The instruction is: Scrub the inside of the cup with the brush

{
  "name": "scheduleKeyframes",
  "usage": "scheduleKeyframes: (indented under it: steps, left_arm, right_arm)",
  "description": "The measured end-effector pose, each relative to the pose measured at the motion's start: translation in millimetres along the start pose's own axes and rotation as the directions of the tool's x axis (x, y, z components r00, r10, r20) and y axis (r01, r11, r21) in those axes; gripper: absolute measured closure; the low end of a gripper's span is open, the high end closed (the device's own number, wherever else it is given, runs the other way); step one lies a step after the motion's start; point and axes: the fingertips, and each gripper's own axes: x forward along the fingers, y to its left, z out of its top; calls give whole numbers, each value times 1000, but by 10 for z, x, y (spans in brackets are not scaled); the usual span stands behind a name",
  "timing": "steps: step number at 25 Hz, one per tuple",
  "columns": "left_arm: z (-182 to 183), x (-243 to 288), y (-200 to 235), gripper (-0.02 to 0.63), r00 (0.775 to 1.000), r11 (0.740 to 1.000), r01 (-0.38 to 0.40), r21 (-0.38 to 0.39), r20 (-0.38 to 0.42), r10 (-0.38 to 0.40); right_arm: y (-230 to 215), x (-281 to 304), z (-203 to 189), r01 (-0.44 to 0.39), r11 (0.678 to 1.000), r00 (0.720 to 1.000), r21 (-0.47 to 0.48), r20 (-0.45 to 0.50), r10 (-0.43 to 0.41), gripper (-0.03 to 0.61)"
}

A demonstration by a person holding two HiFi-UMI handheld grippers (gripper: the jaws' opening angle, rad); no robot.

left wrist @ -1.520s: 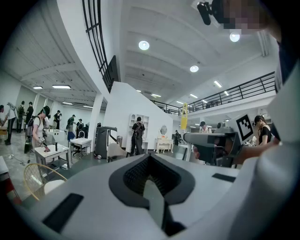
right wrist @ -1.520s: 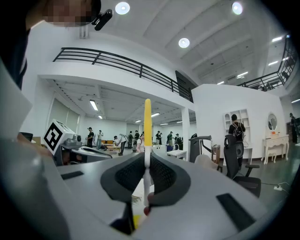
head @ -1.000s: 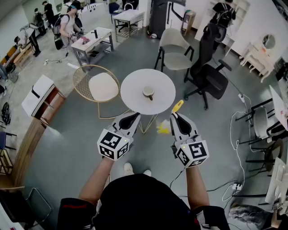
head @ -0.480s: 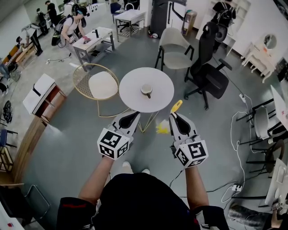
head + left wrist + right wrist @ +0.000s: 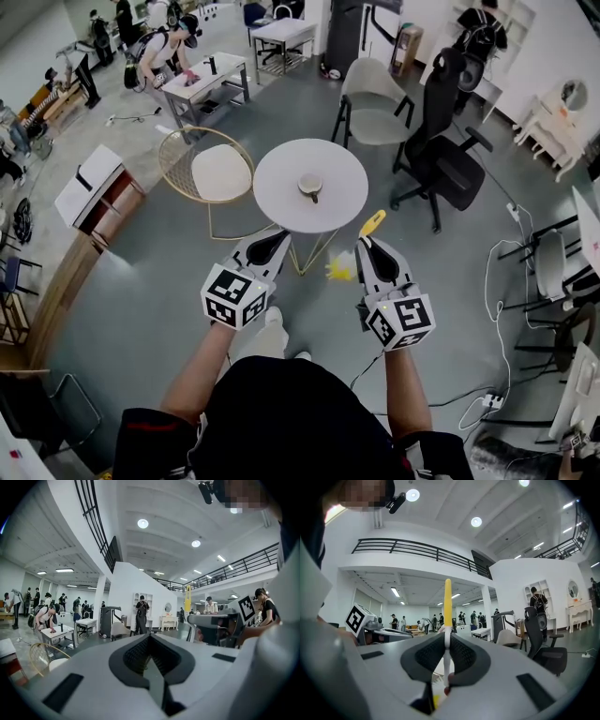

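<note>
A cream cup stands upright near the middle of a round white table, well ahead of both grippers. My right gripper is shut on a brush: its yellow handle sticks out past the jaws and its yellow bristles hang below. In the right gripper view the handle rises straight between the pads of that gripper. My left gripper is held level beside it, shut, with nothing between its jaws. Neither gripper is over the table.
A gold wire chair with a white cushion stands left of the table. A grey chair and a black office chair stand behind it and to its right. Cables trail over the floor at right. A wooden cabinet is at left.
Both grippers keep their pose and grip. The person's foot has stepped forward beneath the left gripper, and the room has shifted slightly in view.
</note>
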Motion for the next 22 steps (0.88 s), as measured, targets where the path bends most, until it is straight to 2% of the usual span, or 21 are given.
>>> scheduleKeyframes:
  steps: [14, 22]
  left_arm:
    - [-44, 418, 387, 598, 1000, 1000, 13, -24, -16, -14]
    - [94, 783, 765, 598, 1000, 999, 15, -33, -14, -16]
  right_arm:
    - [-229, 480, -59, 5, 1000, 1000, 1, -24, -5, 531]
    - [-462, 974, 6, 2, 1000, 999, 8, -34, -1, 531]
